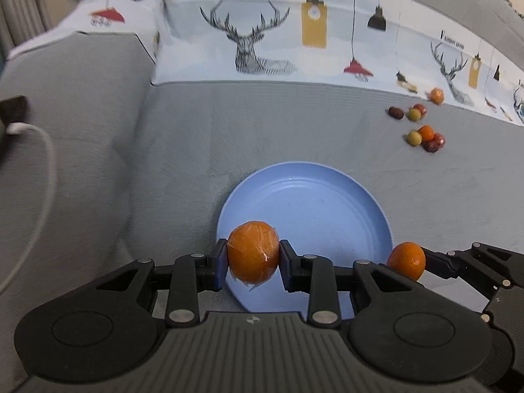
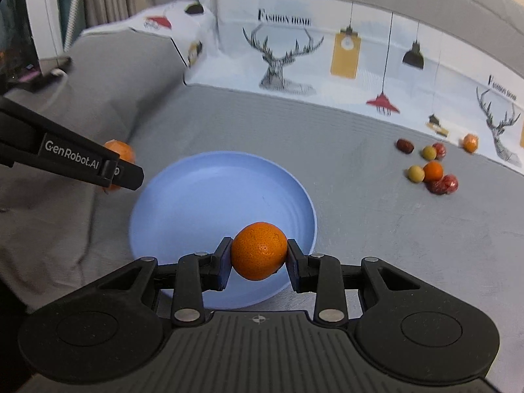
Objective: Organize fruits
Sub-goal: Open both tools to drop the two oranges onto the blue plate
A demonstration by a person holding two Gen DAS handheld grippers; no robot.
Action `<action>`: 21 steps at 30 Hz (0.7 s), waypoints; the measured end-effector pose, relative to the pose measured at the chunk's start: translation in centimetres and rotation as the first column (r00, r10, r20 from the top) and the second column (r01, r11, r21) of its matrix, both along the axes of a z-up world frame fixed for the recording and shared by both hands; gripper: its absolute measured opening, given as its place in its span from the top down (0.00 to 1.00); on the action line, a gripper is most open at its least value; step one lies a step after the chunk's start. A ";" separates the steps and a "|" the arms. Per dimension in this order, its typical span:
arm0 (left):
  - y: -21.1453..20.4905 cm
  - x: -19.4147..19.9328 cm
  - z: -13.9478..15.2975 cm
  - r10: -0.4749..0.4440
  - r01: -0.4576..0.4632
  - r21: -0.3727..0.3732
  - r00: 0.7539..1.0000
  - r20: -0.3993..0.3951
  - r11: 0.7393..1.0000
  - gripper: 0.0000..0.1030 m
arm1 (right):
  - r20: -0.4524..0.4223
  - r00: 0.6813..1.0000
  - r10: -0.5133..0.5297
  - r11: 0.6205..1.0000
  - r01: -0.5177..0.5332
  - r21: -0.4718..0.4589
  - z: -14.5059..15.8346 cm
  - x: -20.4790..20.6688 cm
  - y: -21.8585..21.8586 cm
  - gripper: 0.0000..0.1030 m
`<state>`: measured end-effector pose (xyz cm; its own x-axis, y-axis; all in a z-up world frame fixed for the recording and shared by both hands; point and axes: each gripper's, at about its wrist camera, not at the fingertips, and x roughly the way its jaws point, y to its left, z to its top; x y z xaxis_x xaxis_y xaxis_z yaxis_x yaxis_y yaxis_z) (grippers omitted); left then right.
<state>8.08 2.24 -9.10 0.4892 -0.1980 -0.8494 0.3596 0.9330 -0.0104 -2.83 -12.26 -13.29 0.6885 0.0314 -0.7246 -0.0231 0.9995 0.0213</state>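
Note:
My left gripper (image 1: 253, 258) is shut on a plastic-wrapped orange (image 1: 253, 251), held over the near left rim of an empty blue plate (image 1: 314, 203). My right gripper (image 2: 259, 257) is shut on a bare orange (image 2: 259, 250), held over the plate's (image 2: 209, 196) near right rim. In the left wrist view the right gripper's orange (image 1: 406, 259) shows at the plate's right edge. In the right wrist view the left gripper (image 2: 121, 172) and its wrapped orange (image 2: 121, 150) show left of the plate.
Several small fruits lie in a loose cluster (image 1: 422, 127) at the far right of the grey sofa seat (image 1: 262, 124), also in the right wrist view (image 2: 432, 170). A patterned cloth (image 1: 262, 32) covers the backrest. A white cable (image 1: 46, 150) lies on the left armrest.

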 end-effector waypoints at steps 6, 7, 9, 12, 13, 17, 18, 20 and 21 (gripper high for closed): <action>-1.7 1.9 -2.4 -0.031 0.031 0.033 0.999 -0.013 0.999 0.65 | -0.054 0.998 0.014 1.000 -0.014 0.006 -2.3 1.9 -0.3 0.65; -1.9 2.1 -2.6 -0.037 0.038 0.034 0.999 -0.010 0.999 0.65 | -0.059 0.998 0.019 1.000 -0.018 0.007 -2.5 2.2 -0.3 0.65; -2.2 2.1 -2.6 -0.050 0.049 0.030 0.998 0.025 0.998 0.53 | -0.072 0.997 0.033 0.999 -0.033 0.012 -2.8 2.7 -0.3 0.64; -1.8 1.6 -1.2 -0.039 0.038 0.010 0.991 0.130 0.999 0.01 | -0.075 0.997 0.024 0.999 -0.021 0.041 -2.4 3.0 -0.6 0.47; -1.6 1.3 -0.7 -0.036 0.034 0.010 0.986 0.165 0.999 0.00 | -0.064 0.998 0.018 0.999 -0.014 0.053 -2.0 2.8 -0.8 0.40; -1.1 0.1 0.6 -0.035 0.028 0.050 0.989 0.142 0.998 0.00 | -0.012 1.000 0.009 0.999 -0.009 0.053 0.2 0.8 -1.0 0.21; -0.9 -0.4 0.8 -0.025 0.019 0.053 0.992 0.121 0.998 0.00 | -0.001 1.000 0.005 0.999 -0.005 0.050 0.8 0.0 -0.9 0.17; -0.3 -1.6 1.1 -0.005 -0.001 0.065 0.997 0.082 0.998 0.00 | 0.019 1.000 -0.007 0.999 0.006 0.051 1.8 -1.8 -0.9 0.14; 0.1 -2.4 1.3 0.006 -0.011 0.075 0.998 0.066 0.997 0.00 | 0.029 1.000 -0.013 0.999 0.012 0.051 2.3 -2.8 -0.7 0.11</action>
<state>5.72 2.30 -7.76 0.5454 -0.1304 -0.8280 0.3490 0.9335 0.0828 -5.65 -12.99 -10.98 0.7098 0.0591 -0.7019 -0.0122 0.9974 0.0716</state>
